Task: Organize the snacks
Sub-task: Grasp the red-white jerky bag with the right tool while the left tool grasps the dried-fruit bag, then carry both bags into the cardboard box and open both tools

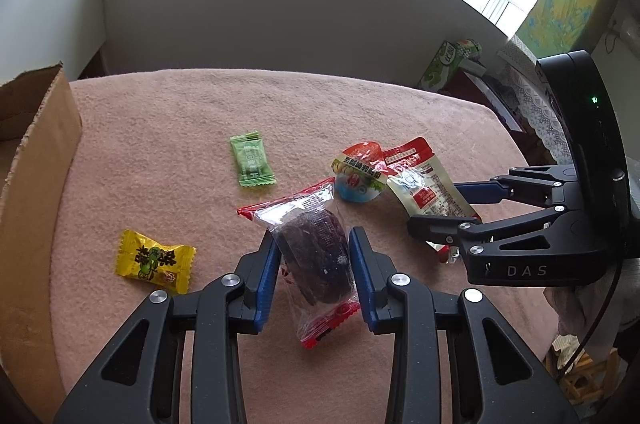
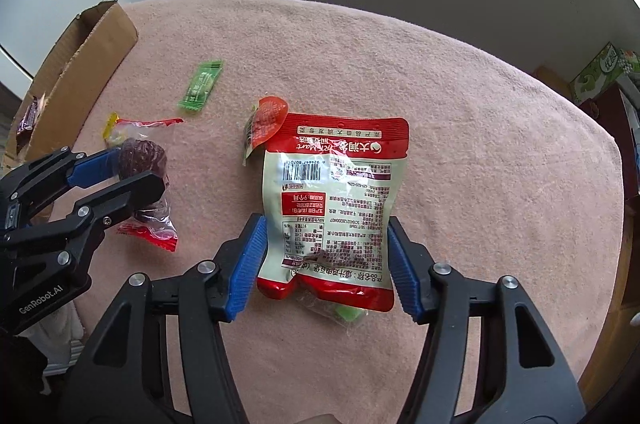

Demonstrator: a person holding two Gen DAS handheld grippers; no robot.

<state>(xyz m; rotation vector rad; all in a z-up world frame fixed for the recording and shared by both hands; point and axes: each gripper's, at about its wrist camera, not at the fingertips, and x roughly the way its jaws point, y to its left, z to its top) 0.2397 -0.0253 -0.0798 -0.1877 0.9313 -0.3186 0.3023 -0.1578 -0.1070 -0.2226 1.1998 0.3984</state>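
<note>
My left gripper [image 1: 313,248] is shut on a clear, red-edged packet [image 1: 316,244] with a dark snack inside; both blue pads press its sides. From the right wrist view that packet [image 2: 140,160] hangs in the left gripper [image 2: 140,170] at the left. A red-and-white pouch [image 2: 332,200], printed side up, sits in my right gripper [image 2: 326,228], which is shut on it, its left edge dented by the pad. From the left wrist view, the right gripper [image 1: 434,208] holds this pouch [image 1: 428,188] tilted. A green sweet [image 2: 348,312] peeks out below the pouch.
On the pink cloth [image 1: 200,104] lie a green candy [image 1: 252,160], a yellow candy [image 1: 154,261] and a jelly cup with a red lid [image 1: 360,172]. An open cardboard box [image 2: 88,64] stands at the left edge, a dark wrapped snack [image 2: 30,118] inside. A green carton [image 1: 448,64] stands beyond the table.
</note>
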